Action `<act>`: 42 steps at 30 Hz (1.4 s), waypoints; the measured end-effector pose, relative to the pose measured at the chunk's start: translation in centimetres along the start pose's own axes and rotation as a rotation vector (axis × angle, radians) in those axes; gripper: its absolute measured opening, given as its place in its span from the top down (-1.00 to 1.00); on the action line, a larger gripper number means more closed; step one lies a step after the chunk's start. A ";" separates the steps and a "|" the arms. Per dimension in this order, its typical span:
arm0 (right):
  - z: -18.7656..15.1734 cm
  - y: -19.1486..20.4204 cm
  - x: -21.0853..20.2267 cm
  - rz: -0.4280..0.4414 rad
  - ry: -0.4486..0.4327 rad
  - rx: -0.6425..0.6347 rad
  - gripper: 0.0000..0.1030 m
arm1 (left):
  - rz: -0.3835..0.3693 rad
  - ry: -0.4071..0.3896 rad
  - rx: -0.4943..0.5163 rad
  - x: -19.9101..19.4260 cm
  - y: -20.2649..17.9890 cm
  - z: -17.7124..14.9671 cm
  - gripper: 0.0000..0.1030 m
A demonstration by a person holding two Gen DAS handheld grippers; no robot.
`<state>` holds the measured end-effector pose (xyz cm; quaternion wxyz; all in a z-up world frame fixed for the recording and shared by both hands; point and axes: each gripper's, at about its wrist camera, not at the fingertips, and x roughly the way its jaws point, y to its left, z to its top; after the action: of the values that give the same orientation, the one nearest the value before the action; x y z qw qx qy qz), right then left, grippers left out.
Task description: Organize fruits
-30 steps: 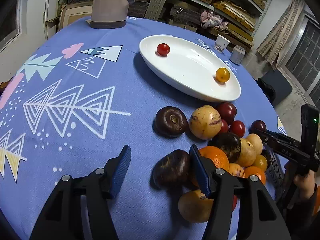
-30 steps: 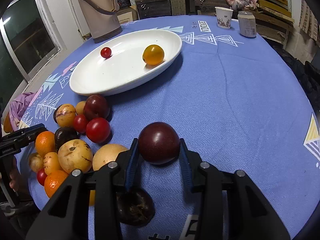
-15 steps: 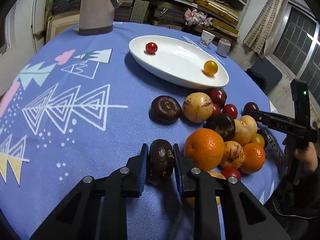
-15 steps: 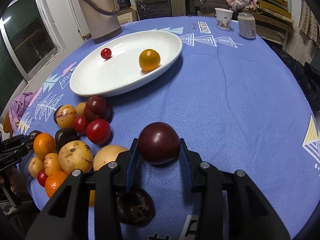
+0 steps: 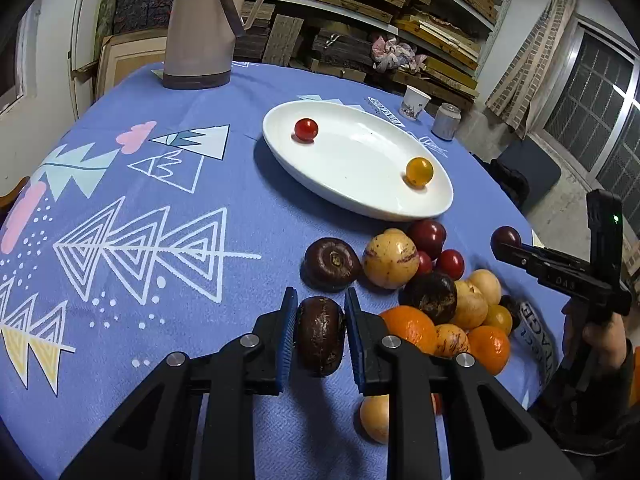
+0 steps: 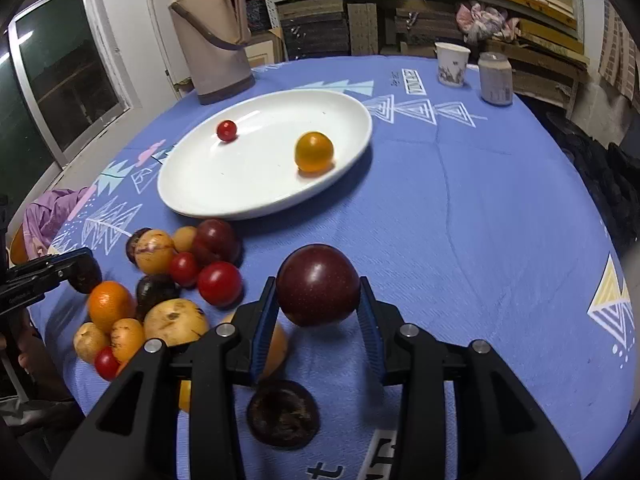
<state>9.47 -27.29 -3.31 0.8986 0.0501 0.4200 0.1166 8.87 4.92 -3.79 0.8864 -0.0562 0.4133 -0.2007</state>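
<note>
- The left hand-held gripper (image 5: 320, 330) is closed on a dark wrinkled fruit (image 5: 320, 334), its blue pads pressed against both sides, above the blue cloth of the bench (image 5: 160, 184).
- The right hand-held gripper (image 6: 318, 312) is closed on a round plum (image 6: 318, 290), held between its pads above the cloth; the left-wrist view shows this plum off to the right, clear of the pile.
- A white plate (image 6: 240, 192) sits toward the far side of the bench, holding a small red tomato (image 6: 227, 130) and a yellow tomato (image 6: 314, 151), well apart from each other.
- The fruit pile (image 5: 440, 292) lies on the cloth just in front of the plate: an orange (image 5: 412, 326), a streaked yellow fruit (image 5: 390, 258), red tomatoes, dark fruits and small orange ones, touching one another.
- Another dark fruit (image 5: 330, 264) lies just beside the pile, near the left gripper's tips.
- A further dark fruit (image 6: 283, 414) lies on the cloth below the right gripper.
- At the far edge stand a flask (image 6: 214, 36), a paper cup (image 6: 452, 63) and a can (image 6: 496, 78), the cup just beside the can.
</note>
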 end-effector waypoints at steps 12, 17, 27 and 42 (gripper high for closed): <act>0.4 2.0 -0.9 0.032 -0.019 -0.050 0.26 | 0.008 -0.028 0.020 -0.2 -0.6 1.2 0.63; 0.3 1.8 -0.9 0.031 -0.018 -0.046 0.26 | -0.005 -0.003 0.028 -1.1 -0.1 0.4 0.58; -0.8 1.4 0.0 -0.004 0.033 -0.056 0.26 | -0.048 0.094 0.133 -2.1 -2.1 -2.6 -0.03; -1.2 1.4 0.1 0.014 0.039 -0.041 0.25 | -0.045 0.205 0.056 1.6 1.6 -2.0 0.08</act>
<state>8.35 -25.96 -3.88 0.8904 0.0322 0.4344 0.1325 8.78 5.89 -6.68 0.8358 -0.0200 0.4949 -0.2369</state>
